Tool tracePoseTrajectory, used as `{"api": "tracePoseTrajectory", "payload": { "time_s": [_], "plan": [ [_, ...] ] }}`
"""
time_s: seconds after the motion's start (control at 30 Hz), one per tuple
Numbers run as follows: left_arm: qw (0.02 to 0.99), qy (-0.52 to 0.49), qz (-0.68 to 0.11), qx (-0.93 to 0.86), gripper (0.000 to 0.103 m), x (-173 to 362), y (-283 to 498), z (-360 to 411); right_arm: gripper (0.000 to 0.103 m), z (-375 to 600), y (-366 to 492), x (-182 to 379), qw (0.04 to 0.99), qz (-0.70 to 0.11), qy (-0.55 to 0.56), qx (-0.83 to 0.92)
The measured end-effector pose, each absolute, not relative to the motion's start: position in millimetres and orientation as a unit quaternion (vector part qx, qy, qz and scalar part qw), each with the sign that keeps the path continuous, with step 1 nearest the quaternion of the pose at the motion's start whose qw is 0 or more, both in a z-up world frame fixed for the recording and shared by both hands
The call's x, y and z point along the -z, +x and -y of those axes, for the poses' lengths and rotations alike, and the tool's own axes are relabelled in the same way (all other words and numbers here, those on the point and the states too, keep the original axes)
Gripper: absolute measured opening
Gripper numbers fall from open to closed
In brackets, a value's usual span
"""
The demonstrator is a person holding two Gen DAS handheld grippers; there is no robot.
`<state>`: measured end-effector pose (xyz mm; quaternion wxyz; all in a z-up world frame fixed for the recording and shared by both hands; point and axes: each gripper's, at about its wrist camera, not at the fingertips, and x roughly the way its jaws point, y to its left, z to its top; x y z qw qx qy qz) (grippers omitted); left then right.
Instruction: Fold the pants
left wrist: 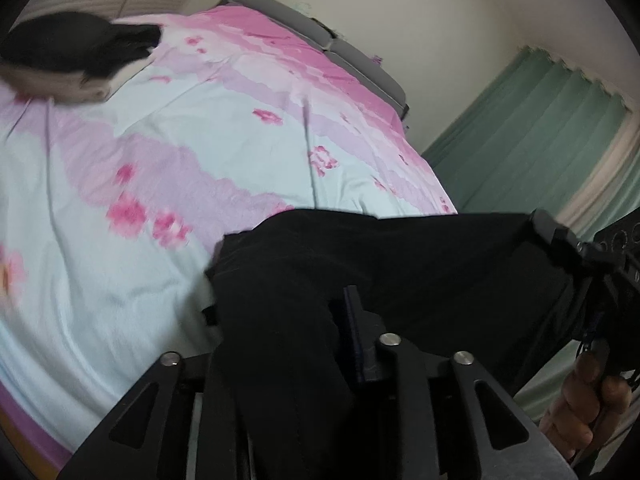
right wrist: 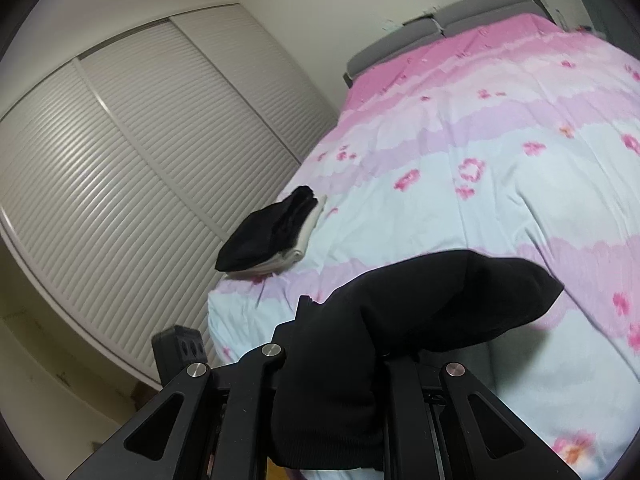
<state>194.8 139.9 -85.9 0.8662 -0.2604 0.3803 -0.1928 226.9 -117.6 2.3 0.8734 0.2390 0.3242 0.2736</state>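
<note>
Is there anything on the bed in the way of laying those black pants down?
Nothing visible. The bedspread ahead of the pants is bare; the only other thing is a stack of folded clothes off at the bed's edge.

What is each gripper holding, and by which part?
The right gripper is shut on the black pants, gripping a bunched edge. The pants also lie between the left gripper fingers, but whether it grips them cannot be told.
</note>
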Motion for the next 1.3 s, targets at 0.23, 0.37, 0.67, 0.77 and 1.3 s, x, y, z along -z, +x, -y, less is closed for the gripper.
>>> {"api": "tracePoseTrajectory", "payload": {
  "time_s": [0.23, 0.37, 0.67, 0.77, 1.3],
  "plan": [
    [0.854, -0.310, -0.397, 0.131, 0.058, 114.4, 152.2, -139.5, 0.014, 123.2, 218.0, -6.9, 0.880, -0.323, 0.219, -0.272],
    [0.856, -0.329, -0.383, 0.113, 0.061, 95.1, 120.6, -132.0, 0.014, 132.9, 210.5, -5.7, 0.881, -0.328, 0.214, -0.265],
    [0.889, -0.343, -0.296, 0.060, 0.085, 56.4, 72.3, -89.6, 0.014, 146.2, 195.8, -0.8, 0.881, -0.326, 0.225, -0.260],
    [0.950, -0.183, -0.252, 0.014, 0.085, 42.8, 60.0, -56.8, 0.014, 148.9, 191.8, 1.2, 0.880, -0.327, 0.227, -0.259],
    [0.968, 0.003, -0.221, 0.123, 0.085, 84.3, 87.6, 24.6, 0.014, 155.7, 191.5, 5.9, 0.877, -0.341, 0.221, -0.255]
  ]
}}
